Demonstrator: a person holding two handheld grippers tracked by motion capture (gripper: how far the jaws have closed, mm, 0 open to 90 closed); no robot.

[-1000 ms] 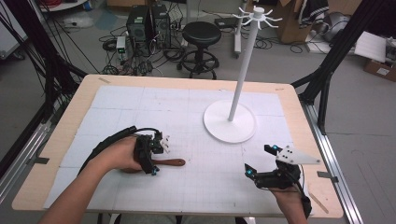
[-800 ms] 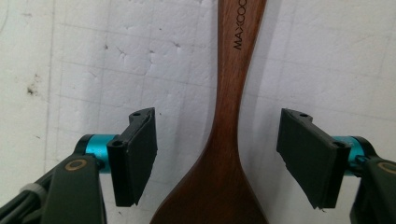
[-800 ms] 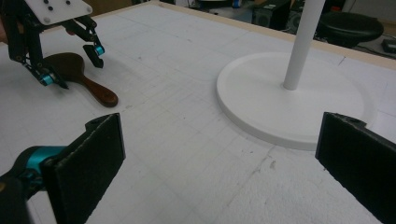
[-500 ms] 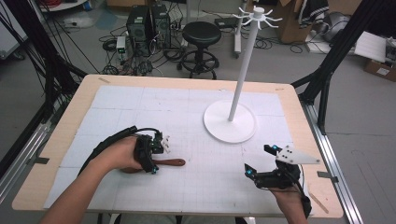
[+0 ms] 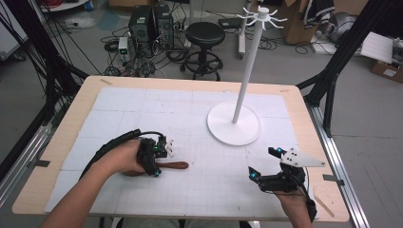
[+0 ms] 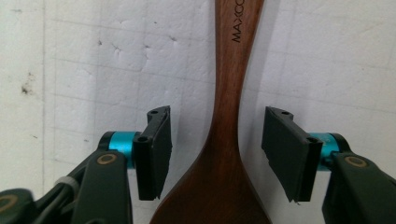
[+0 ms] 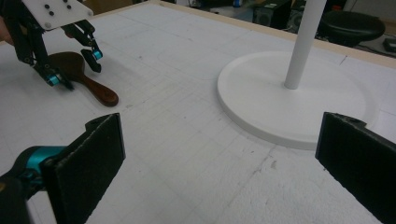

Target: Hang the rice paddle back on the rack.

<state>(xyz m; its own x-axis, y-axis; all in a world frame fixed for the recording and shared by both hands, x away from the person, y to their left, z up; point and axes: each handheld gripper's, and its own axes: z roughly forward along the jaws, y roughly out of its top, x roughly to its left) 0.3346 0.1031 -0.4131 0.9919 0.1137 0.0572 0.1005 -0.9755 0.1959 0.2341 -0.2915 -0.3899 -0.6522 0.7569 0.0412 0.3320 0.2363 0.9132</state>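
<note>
A dark wooden spoon [image 5: 177,165] lies flat on the white table mat, left of the middle, its handle pointing right. My left gripper [image 5: 160,159] stands over it, a jaw on either side of the neck where the handle [image 6: 229,93] widens into the bowl. Its jaws have just been closing, and a gap still shows between each pad [image 6: 156,149] and the wood. My right gripper [image 5: 261,161] rests near the front right of the table, wide open with nothing between its pads [image 7: 88,163]. From there the left gripper [image 7: 74,65] and the spoon [image 7: 100,91] show at the far left.
A white stand with a round base [image 5: 234,124] and a tall pole [image 5: 247,71] topped by hooks stands right of the table's middle. The wooden table border [image 5: 190,84] frames the mat. A stool and computer gear sit on the floor behind.
</note>
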